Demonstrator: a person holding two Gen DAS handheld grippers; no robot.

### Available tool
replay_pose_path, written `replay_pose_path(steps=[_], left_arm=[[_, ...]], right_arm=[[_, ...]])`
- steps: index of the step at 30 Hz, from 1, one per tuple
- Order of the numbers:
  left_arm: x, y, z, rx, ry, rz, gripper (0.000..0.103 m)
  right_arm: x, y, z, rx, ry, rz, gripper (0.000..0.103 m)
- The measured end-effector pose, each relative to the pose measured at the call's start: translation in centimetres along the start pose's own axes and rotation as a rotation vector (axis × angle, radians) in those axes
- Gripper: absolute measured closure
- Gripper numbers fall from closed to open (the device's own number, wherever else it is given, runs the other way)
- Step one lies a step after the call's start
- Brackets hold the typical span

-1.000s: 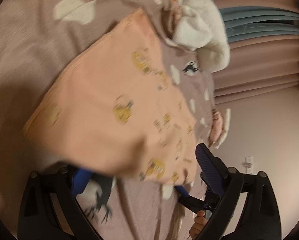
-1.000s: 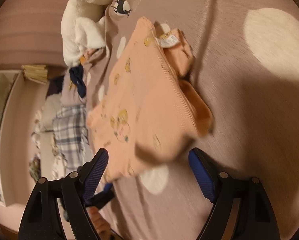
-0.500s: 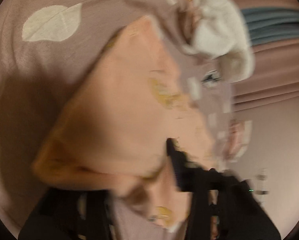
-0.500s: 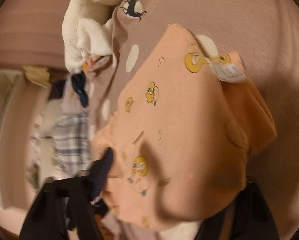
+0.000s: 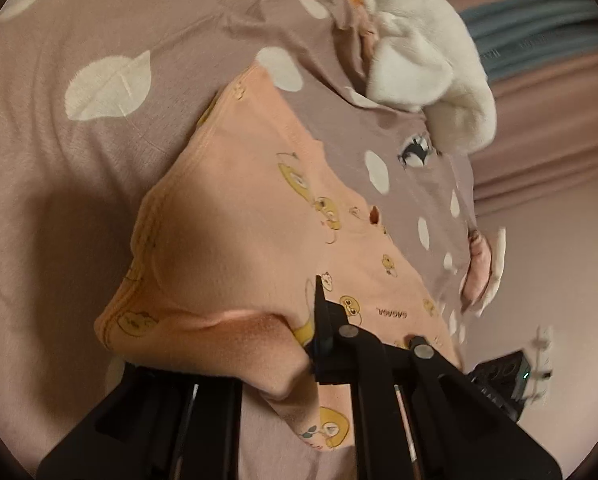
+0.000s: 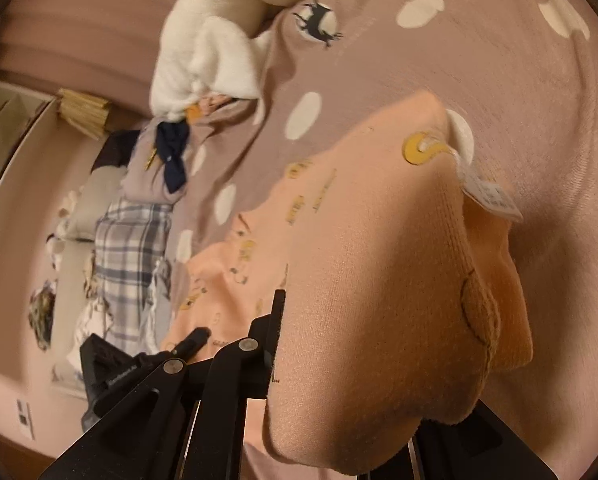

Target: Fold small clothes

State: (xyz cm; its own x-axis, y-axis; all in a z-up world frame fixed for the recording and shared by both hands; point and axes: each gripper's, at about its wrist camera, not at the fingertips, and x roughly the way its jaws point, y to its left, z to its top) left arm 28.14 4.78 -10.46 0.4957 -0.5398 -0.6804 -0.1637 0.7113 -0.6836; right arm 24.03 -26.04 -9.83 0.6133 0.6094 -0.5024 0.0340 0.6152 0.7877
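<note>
Both tools, the left tool and right tool, have just clamped onto the near edge of the peach garment, lifting it off the bed. Uneven pulling could skew the fold or slip the fabric free.
</note>
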Motion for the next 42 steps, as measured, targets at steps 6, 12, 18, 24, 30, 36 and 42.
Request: replay_pose_path(steps=[6,12,18,24,30,36,42], left_arm=[[-2.6,-0.3,-3.4,0.021,0.022,-0.051,0.095],[-4.9,-0.6,-7.7,0.075,0.049,-0.034,0.095],[-6.5,-0.2,-12.1,0.109,0.096,-0.041,0.097],[-7.3,0.7,-13.8,0.149,0.076,0.040,0.098],[-8.4,2.3,-14.2,0.153,0.037,0.153,0.092],[-8.5,3.4,-15.1,0.166,0.039,0.224,0.092],[-9.2,4.2,-15.5,0.196,0.047,0.274,0.092]], right_arm=[[-1.9,0.4,-1.9,-0.018,0.011,-0.005,0.090],[-4.9,-1.1,-5.1,-0.018,0.024,-0.022,0.090],[-7.0,-3.1,-7.3,0.023,0.020,-0.048,0.090],[-9.0,-3.1,-9.1,-0.023,0.001,-0.202,0.090],[-10.9,-3.8,-10.0,-0.048,-0.021,-0.252,0.090],[-11.9,-4.5,-11.0,-0.065,-0.037,-0.337,0.090],[-12.9,-4.9,-11.7,-0.096,-0.062,-0.395,0.090]])
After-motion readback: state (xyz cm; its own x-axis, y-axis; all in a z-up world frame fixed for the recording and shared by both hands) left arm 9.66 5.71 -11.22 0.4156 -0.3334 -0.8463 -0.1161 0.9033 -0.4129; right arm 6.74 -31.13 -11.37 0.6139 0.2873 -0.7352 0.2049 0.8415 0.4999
